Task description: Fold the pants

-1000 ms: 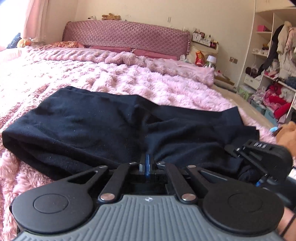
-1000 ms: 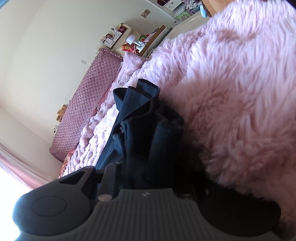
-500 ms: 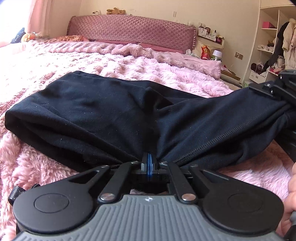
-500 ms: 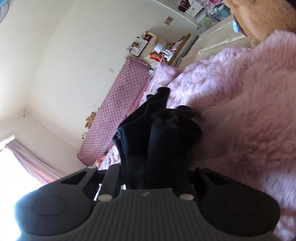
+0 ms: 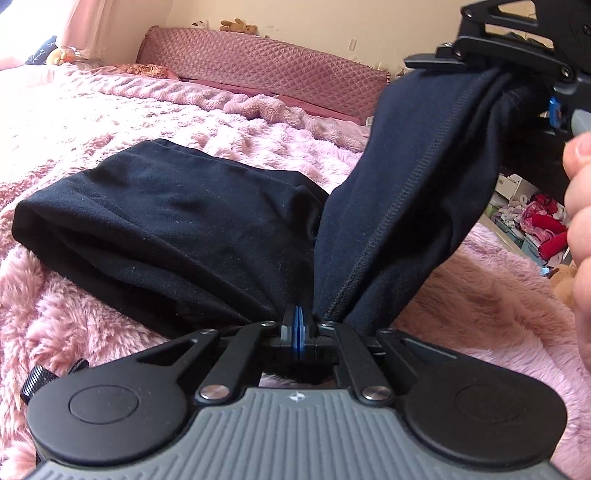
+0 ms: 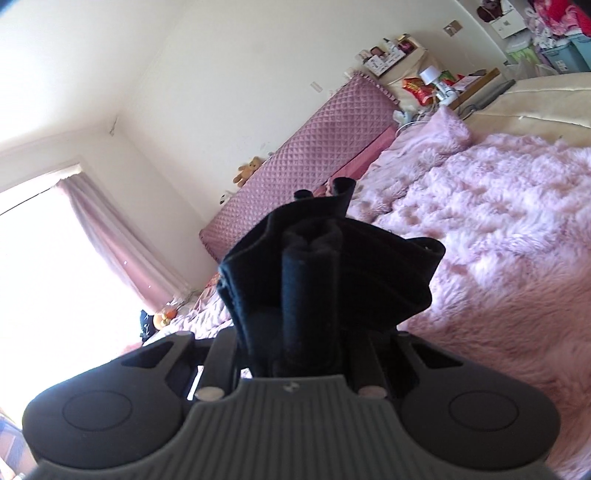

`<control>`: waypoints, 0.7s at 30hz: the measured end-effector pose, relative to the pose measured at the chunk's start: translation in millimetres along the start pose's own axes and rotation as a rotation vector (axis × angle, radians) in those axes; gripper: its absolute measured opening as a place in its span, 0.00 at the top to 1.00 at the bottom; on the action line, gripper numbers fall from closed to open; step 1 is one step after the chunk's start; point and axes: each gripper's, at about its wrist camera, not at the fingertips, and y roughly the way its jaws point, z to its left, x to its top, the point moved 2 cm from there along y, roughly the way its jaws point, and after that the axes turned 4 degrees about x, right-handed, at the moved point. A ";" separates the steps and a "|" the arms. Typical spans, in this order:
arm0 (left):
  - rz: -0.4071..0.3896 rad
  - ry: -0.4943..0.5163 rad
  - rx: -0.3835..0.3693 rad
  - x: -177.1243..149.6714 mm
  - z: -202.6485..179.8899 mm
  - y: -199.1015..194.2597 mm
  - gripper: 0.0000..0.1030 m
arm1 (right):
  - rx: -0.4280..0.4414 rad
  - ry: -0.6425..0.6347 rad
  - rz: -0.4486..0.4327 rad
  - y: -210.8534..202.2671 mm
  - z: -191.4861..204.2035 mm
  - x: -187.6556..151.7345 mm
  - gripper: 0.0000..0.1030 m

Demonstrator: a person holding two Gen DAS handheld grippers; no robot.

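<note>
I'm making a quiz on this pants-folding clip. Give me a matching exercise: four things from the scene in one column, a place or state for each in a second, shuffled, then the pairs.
Things:
1. left gripper
2. right gripper
3. blanket
4. teddy bear

Places or states:
A. atop the headboard
B. pink, spread under the pants
C. low at the pants' near edge, shut
D. raised, holding a bunched end of the pants up

Pairs: 1-C, 2-D, 3-B, 4-A
</note>
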 end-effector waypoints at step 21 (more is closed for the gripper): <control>-0.081 -0.111 0.123 12.3 51.4 -80.0 0.93 | -0.035 -0.388 0.558 138.7 102.0 -84.1 0.85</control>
